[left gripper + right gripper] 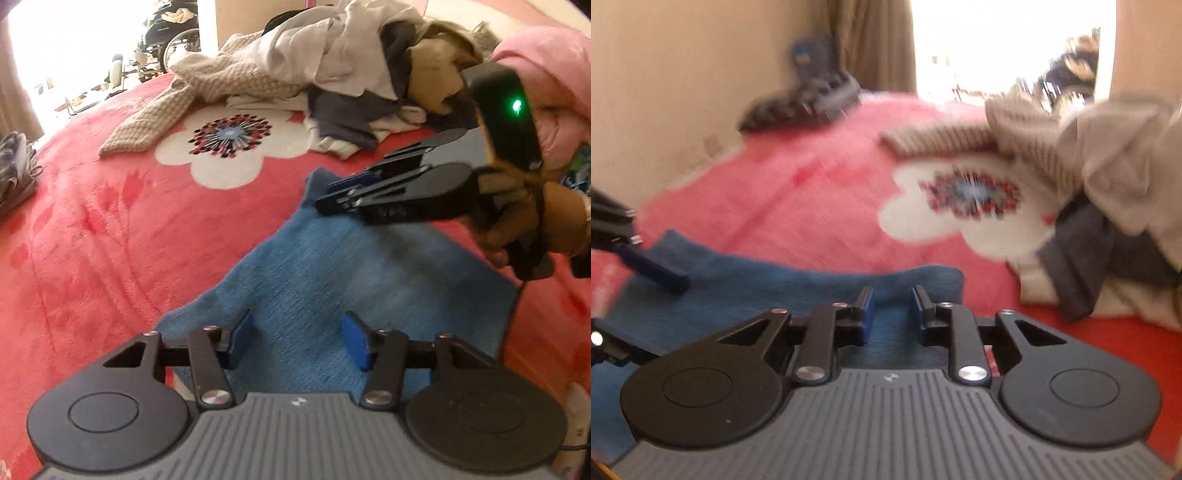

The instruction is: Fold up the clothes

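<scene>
We see a bed covered by a red blanket (92, 236) printed with a large white flower (229, 147) whose centre is a burst of dark and red dots. It fills most of both views. At the far side of the bed lies a heap of unfolded clothes (354, 74): pale grey and cream pieces, a dark grey one, and a beige knitted garment (177, 107) whose sleeve trails out onto the blanket beside the flower. A pink quilt (546, 74) bulges at the right edge of the left wrist view, and a dark checked bundle (805, 103) rests by the wall in the right wrist view, too blurred to name.

Nearer to us, a blue cloth (332, 266) lies spread flat on the blanket, between the flower and the camera, well apart from the heap.

Our left tool (297, 339) hovers above the near part of the blue cloth with its blue pads spread, nothing between them. Our right tool (891, 310), held in a hand (517, 229), sits over the cloth's far corner; its fingers stand close together with a narrow gap, and we cannot tell whether any fabric is caught there. A green light (516, 107) glows on its body.
</scene>
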